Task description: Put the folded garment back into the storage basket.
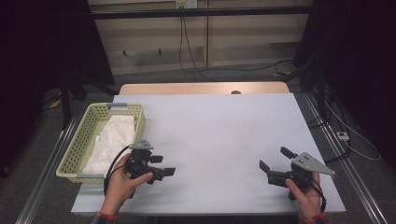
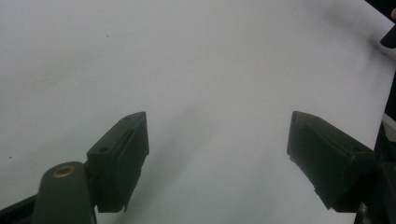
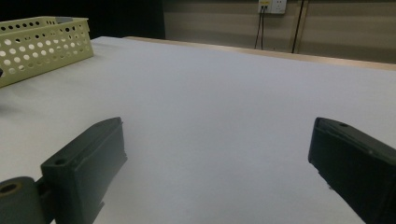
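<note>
My left gripper (image 1: 163,165) rests low over the white table sheet (image 1: 215,135), just right of the pale green perforated basket (image 1: 74,154). It is open, and its jaws stand wide apart with bare sheet between them in the left gripper view (image 2: 217,149). A white cloth (image 1: 109,142) lies crumpled inside the basket. My right gripper (image 1: 276,158) sits near the table's front right corner, open, pointing left and away. Its jaws hold nothing in the right gripper view (image 3: 215,163), where the basket (image 3: 42,44) stands far off at the upper left.
The wooden table edge (image 1: 201,87) runs along the back, with a wall and hanging cables (image 1: 184,42) beyond. Metal rails (image 1: 46,158) flank the table on both sides. A wall socket (image 3: 273,5) shows behind the table in the right gripper view.
</note>
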Demonstrator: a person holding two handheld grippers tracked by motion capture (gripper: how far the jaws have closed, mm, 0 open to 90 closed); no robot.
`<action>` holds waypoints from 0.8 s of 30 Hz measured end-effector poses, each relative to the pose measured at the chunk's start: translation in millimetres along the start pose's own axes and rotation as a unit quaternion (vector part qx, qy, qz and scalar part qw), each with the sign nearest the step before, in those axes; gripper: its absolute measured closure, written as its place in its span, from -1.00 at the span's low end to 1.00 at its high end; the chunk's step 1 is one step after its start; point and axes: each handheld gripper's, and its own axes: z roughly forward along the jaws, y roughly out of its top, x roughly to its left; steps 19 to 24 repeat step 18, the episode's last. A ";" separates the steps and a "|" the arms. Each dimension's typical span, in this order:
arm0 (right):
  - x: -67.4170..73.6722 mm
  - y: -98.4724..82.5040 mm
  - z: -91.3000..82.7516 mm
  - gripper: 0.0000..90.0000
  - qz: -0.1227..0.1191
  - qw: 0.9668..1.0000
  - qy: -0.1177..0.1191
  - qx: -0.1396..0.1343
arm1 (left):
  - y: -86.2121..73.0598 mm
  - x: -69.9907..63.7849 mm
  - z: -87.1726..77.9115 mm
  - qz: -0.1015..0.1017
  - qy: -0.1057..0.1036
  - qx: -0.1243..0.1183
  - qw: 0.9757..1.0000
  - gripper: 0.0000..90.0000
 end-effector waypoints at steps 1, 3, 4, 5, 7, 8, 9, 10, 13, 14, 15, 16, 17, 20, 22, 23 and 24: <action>0.0 0.0 0.0 -0.91 0.000 1.000 0.000 0.000 | -0.4 -0.8 -0.5 0.001 0.001 -0.002 1.000 -0.54; 0.3 0.1 -0.1 -0.91 -0.002 1.000 0.000 -0.001 | -0.7 -0.6 -2.7 0.002 -0.003 -0.003 1.000 -0.54; 0.4 0.1 -0.1 -0.91 -0.003 1.000 0.000 -0.001 | -1.1 -0.1 -3.7 0.001 -0.003 -0.007 1.000 -0.54; 0.5 0.1 0.0 -0.91 -0.003 1.000 0.001 0.000 | -1.5 0.3 -4.7 -0.002 -0.003 -0.011 1.000 -0.54; 0.8 0.0 0.3 -0.91 -0.004 1.000 0.001 0.001 | -1.9 2.1 -7.0 -0.005 -0.004 -0.016 1.000 -0.54; 1.0 0.0 0.4 -0.91 -0.004 1.000 0.002 0.002 | -2.1 2.7 -7.8 -0.005 -0.004 -0.017 1.000 -0.54; 1.2 0.0 0.5 -0.91 -0.006 1.000 0.002 0.002 | -2.3 3.0 -8.2 -0.006 -0.005 -0.019 1.000 -0.54; 1.5 0.0 0.6 -0.91 -0.006 1.000 0.003 0.002 | -2.5 3.2 -8.6 -0.008 -0.007 -0.021 1.000 -0.54; 2.5 -0.2 1.3 -0.91 -0.007 1.000 0.004 0.003 | -2.8 3.8 -8.9 -0.006 -0.008 -0.019 1.000 -0.54; 2.8 -0.4 1.6 -0.91 -0.009 1.000 0.004 0.004 | -3.0 3.9 -8.8 -0.006 -0.008 -0.020 1.000 -0.54; 3.2 -0.5 1.7 -0.91 -0.007 1.000 0.005 0.005 | -3.1 3.8 -8.8 -0.005 -0.007 -0.020 1.000 -0.54; 3.4 -0.7 1.9 -0.91 -0.008 1.000 0.006 0.006 | -3.1 3.7 -8.9 -0.005 -0.008 -0.020 1.000 -0.54; 3.4 -0.8 2.1 -0.91 -0.009 1.000 0.005 0.007 | -3.0 3.4 -9.0 -0.006 -0.009 -0.021 1.000 -0.54; 3.6 -0.9 2.3 -0.91 -0.008 1.000 0.005 0.008 | -2.9 3.1 -9.0 -0.006 -0.009 -0.021 1.000 -0.54; 3.6 -0.9 2.3 -0.91 -0.008 1.000 0.005 0.008 | -2.9 3.1 -9.0 -0.006 -0.009 -0.021 1.000 -0.54; 3.6 -0.9 2.3 -0.91 -0.008 1.000 0.005 0.008 | -2.9 3.1 -9.0 -0.006 -0.009 -0.021 1.000 -0.54; 3.6 -0.9 2.3 -0.91 -0.008 1.000 0.005 0.008 | -2.9 3.1 -9.0 -0.006 -0.009 -0.021 1.000 -0.54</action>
